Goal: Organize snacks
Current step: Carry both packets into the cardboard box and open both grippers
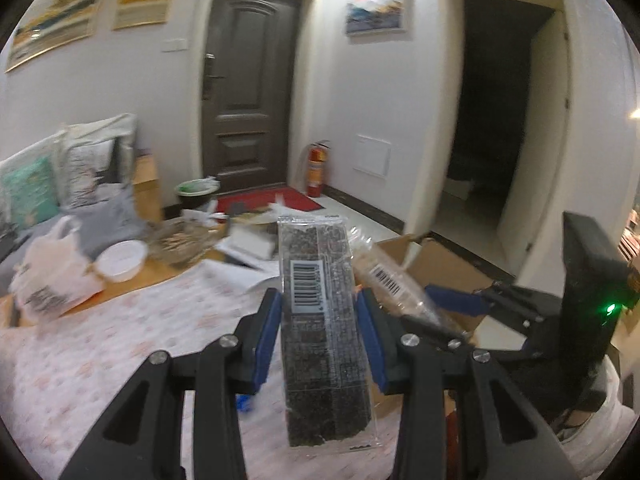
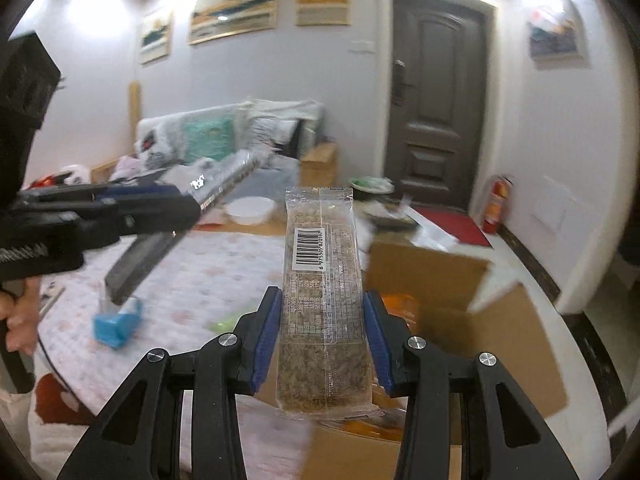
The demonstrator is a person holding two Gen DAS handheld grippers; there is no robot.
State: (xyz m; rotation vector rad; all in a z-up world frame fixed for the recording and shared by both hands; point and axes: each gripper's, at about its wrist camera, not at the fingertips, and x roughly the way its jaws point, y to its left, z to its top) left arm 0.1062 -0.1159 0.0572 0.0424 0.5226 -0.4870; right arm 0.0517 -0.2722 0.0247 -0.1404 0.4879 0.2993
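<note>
My left tongs pinch a long dark seaweed-coloured snack bar in clear wrap, held up over the pink-patterned tablecloth. My right tongs pinch a long pale-brown grain bar in clear wrap above the open brown cardboard box beside the table

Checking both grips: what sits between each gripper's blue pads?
Left wrist view: dark snack bar between left gripper pads. Right wrist view: tan snack bar in right gripper.
</note>
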